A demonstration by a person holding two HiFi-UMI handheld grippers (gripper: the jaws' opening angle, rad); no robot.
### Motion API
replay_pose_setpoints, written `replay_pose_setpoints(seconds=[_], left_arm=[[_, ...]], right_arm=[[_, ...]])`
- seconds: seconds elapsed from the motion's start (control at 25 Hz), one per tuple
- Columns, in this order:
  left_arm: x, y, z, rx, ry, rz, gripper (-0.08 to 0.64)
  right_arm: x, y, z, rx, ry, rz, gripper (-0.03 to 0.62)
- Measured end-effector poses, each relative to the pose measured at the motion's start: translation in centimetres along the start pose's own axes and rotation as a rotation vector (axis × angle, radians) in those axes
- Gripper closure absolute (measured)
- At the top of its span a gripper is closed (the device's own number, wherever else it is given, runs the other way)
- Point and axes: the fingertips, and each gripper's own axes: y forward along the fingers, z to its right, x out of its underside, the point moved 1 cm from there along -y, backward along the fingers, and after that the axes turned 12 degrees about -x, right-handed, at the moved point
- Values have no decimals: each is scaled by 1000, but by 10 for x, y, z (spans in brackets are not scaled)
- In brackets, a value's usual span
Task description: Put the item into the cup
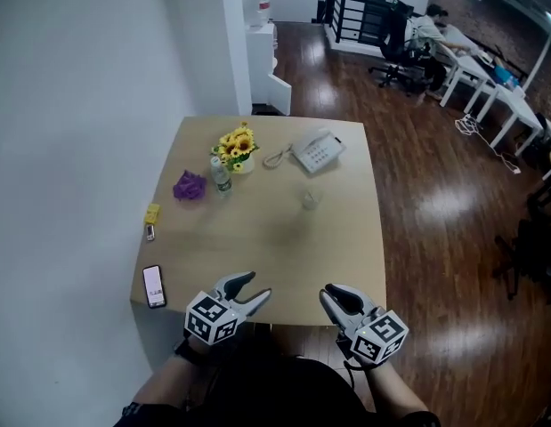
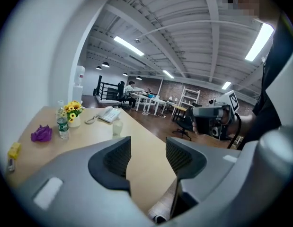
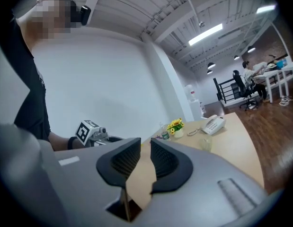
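A small clear cup (image 1: 310, 199) stands upright near the middle of the wooden table (image 1: 284, 247); it also shows in the left gripper view (image 2: 117, 127) and the right gripper view (image 3: 206, 144). A crumpled purple item (image 1: 190, 185) and a small yellow item (image 1: 152, 213) lie toward the table's left side. My left gripper (image 1: 257, 285) hovers at the near table edge, jaws wide apart and empty (image 2: 147, 148). My right gripper (image 1: 327, 294) hangs beside it at the near edge, a narrow gap between its jaws, nothing in them (image 3: 146, 148).
A vase of yellow flowers (image 1: 237, 147), a water bottle (image 1: 221, 176) and a desk telephone (image 1: 317, 151) stand at the far side. A smartphone (image 1: 154, 286) lies at the near left corner. A white wall runs along the left; office desks and chairs stand far right.
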Motion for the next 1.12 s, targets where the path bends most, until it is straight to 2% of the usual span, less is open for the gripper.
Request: replay_pose_setpoints(seconds=[0.12,0.2,0.36,0.48,0.76,1.12], left_arm=[[9,-13,46,13,-29,21,328],[21,-23,72,21,-28,9,328],[38,-46,98,-5,-27,-16,325],[45,-62,104,-27,-29,-13,321],[46,-89,111,-2,-11,16,321],[73,-130,87,-3,-30,9,321]], right_arm=[[21,-35,-15,-25,-4,-37,528],[38,-58,-21,-21,26,-55,581],[58,-88,-32,2,63,-73,584],[54,-103,-41,14,49,-38,584],[54,-99,-72,29,19,-28,584],[54,-70,-114,34,3,-8,584]])
